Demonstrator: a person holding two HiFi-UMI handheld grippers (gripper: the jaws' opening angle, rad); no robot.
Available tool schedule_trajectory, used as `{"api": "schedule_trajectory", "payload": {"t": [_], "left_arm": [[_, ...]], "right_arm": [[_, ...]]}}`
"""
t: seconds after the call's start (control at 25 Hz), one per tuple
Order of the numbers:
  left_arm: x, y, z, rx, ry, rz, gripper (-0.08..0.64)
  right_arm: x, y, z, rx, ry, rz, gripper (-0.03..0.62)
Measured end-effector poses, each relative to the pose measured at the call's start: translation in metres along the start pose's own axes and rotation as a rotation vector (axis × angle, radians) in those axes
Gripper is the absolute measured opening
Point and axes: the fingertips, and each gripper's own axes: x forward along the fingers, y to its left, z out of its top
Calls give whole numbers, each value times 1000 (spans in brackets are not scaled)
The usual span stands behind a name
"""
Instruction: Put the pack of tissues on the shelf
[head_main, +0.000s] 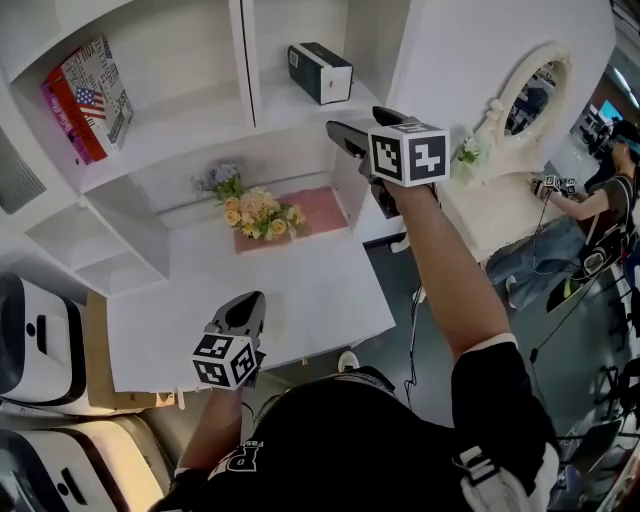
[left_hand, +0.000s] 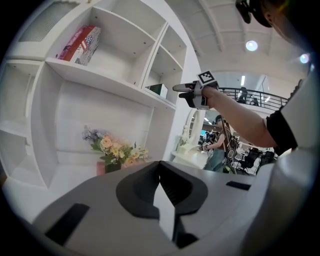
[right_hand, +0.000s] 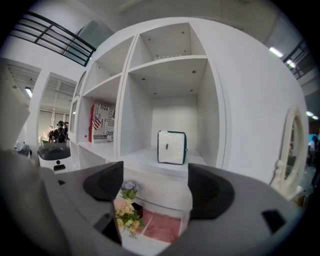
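Observation:
The pack of tissues (head_main: 320, 72), white with dark green edges, stands upright in the right shelf compartment. It shows straight ahead in the right gripper view (right_hand: 172, 147), apart from the jaws. My right gripper (head_main: 365, 130) is held up a little in front of that shelf, open and empty (right_hand: 154, 186). Low over the white table's near edge, my left gripper (head_main: 246, 312) is shut with nothing in it (left_hand: 162, 197). The left gripper view also catches the right gripper (left_hand: 186, 89) near the pack of tissues (left_hand: 159, 90).
A bunch of flowers (head_main: 258, 212) and a pink mat (head_main: 322, 208) lie at the back of the white table (head_main: 310, 290). A red book (head_main: 88, 98) stands in the left shelf compartment. An oval mirror (head_main: 530, 98) and a seated person (head_main: 600, 205) are at right.

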Motion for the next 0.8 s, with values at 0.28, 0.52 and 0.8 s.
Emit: {"api": "schedule_trajectory", "payload": {"t": [0.28,0.52,0.8], "left_arm": [[0,-1,-2,4,6,-25,14],[1,-7,-1,14,2,-61,14],[-2,-13,-8,33,14,-99,14]], "right_arm": [[-35,23,0,67,-157,58,301],[-70,38,-18,150,-260,76,14],[-109,80,-69,123,-306,147,8]]}}
